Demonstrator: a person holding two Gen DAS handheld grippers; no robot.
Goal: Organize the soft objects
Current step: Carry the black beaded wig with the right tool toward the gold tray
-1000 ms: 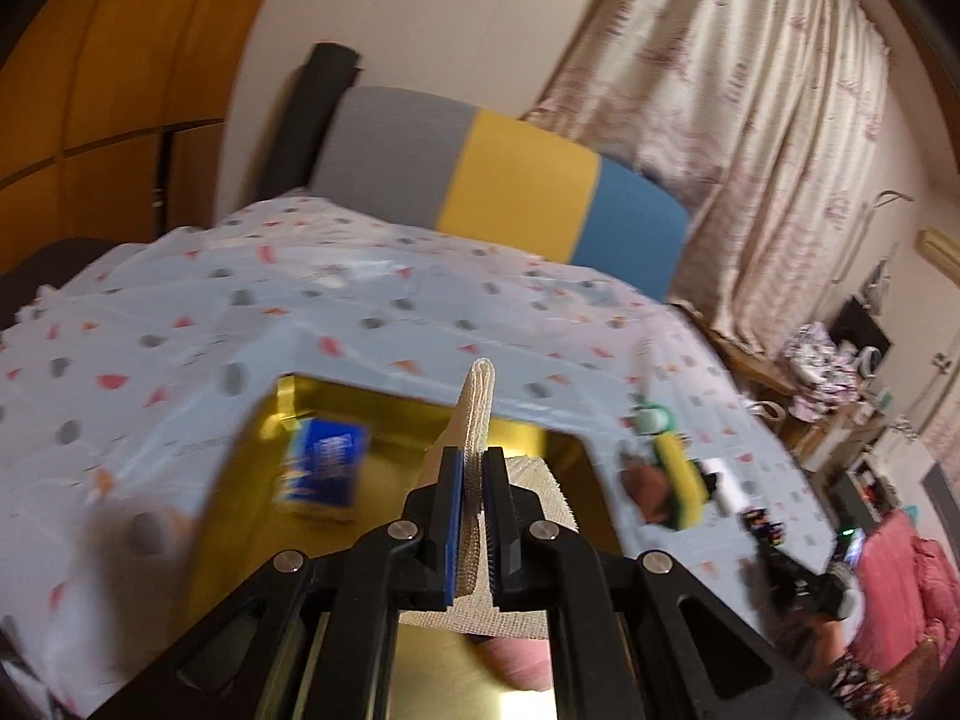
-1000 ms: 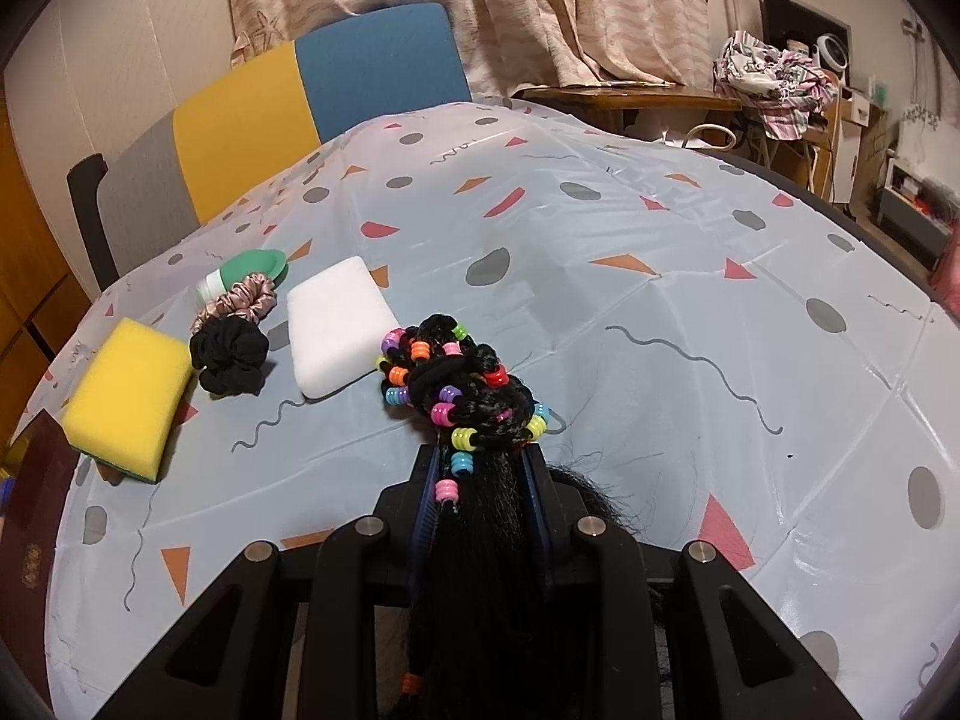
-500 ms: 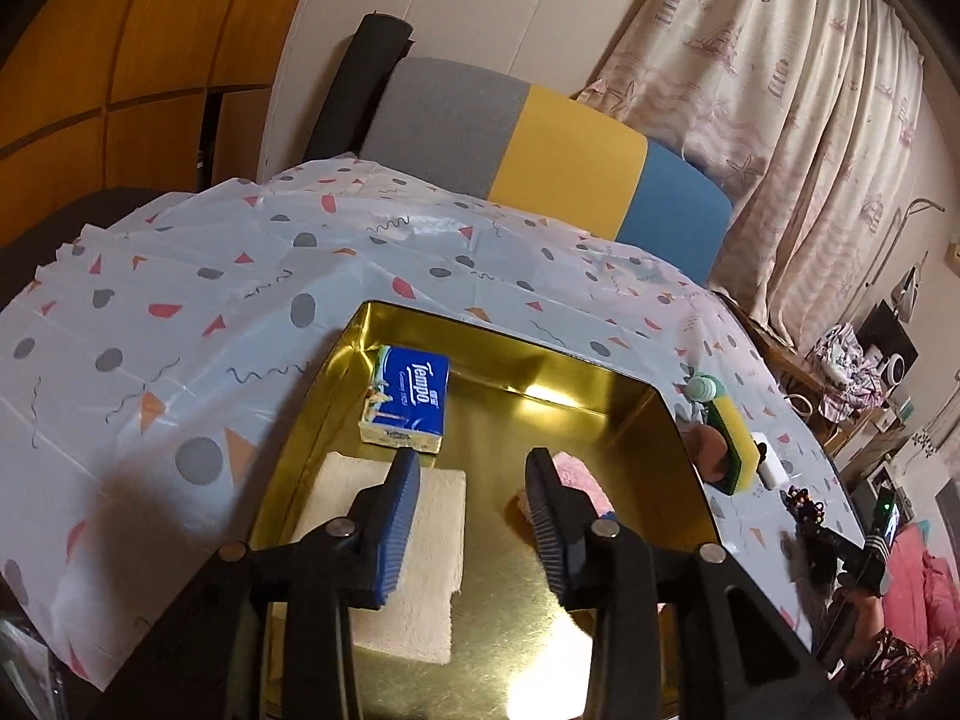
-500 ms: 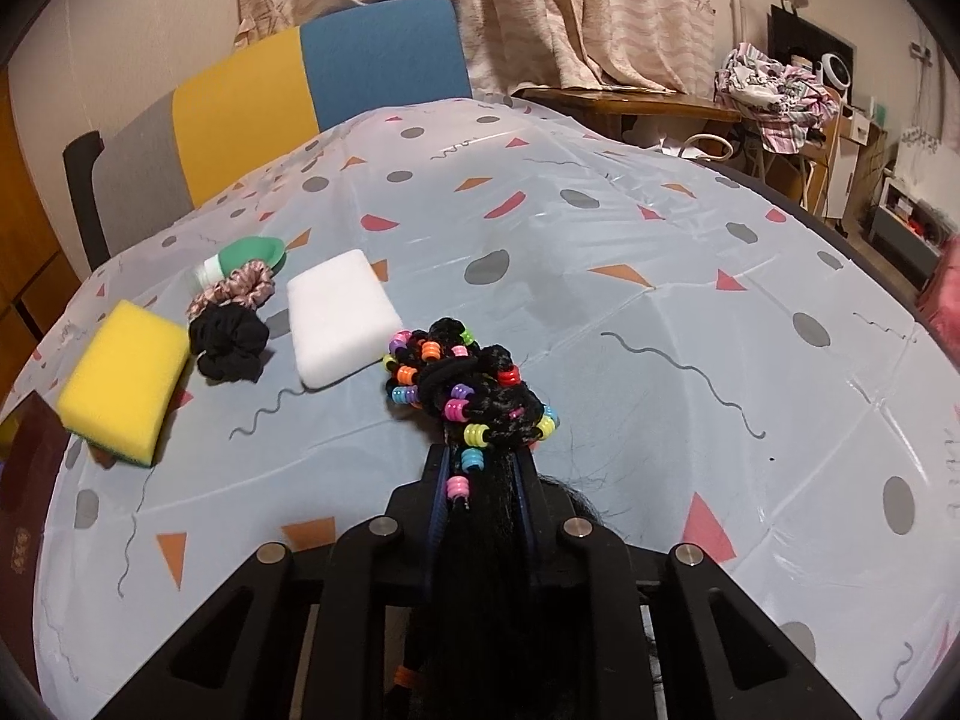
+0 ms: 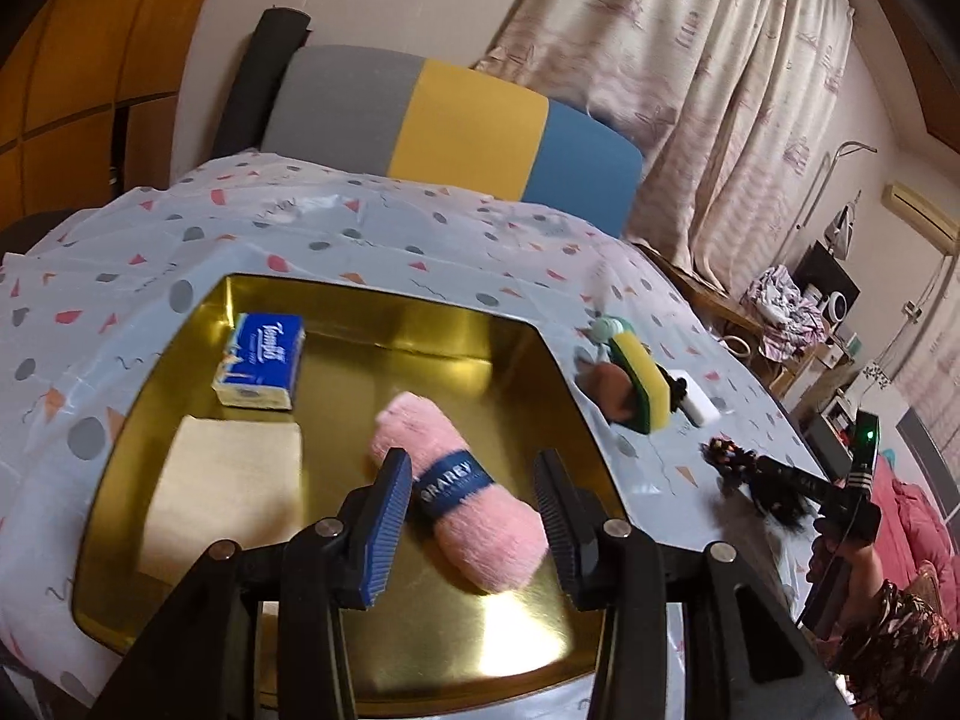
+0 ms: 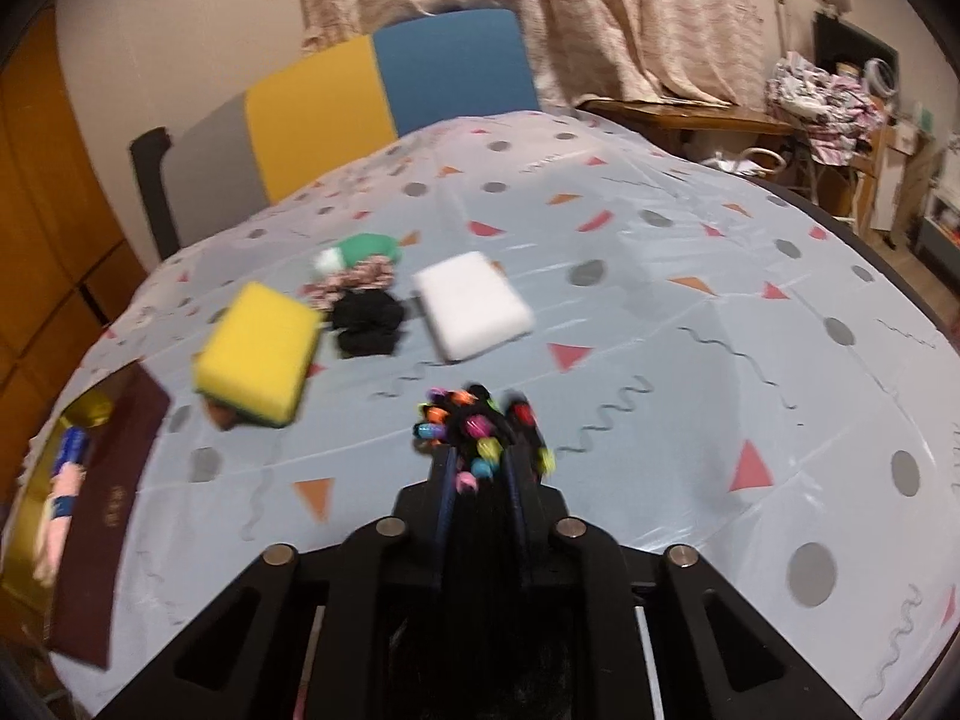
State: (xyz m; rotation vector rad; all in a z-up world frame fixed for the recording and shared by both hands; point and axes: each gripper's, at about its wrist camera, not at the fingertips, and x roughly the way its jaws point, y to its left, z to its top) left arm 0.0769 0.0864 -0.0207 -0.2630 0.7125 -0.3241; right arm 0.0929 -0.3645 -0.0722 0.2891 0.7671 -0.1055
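Left hand-held gripper hangs over the gold tray, jaws apart – they've just been opening. The pink rolled towel w/ its dark blue band lies on the tray floor between the blue pads; the pads don't press on it, though the left pad sits close against the band. In the tray's far left corner: blue tissue pack. Just nearer than that pack, along the tray's left side, lies a folded cream cloth, flat.

Right hand-held gripper is clamped on a black hair bundle strung w/ coloured beads; the beaded end sticks out past the fingertips, above the desk w/ its pale patterned cover. Frame is blurred, so whether the bundle's end touches the cover – can't tell.

Other soft things lie on the desk to the right of the tray in the left wrist view, clustered: yellow sponge nearest the tray's right rim, black scrunchie just beside it, a striped scrunchie touching the black one on its far side, a green-and-white item beyond that, white sponge on the side farthest from the tray. A dark red booklet lies along the tray's rim in the right wrist view.

A person's hand & patterned sleeve hold the right tool, well right of the tray.
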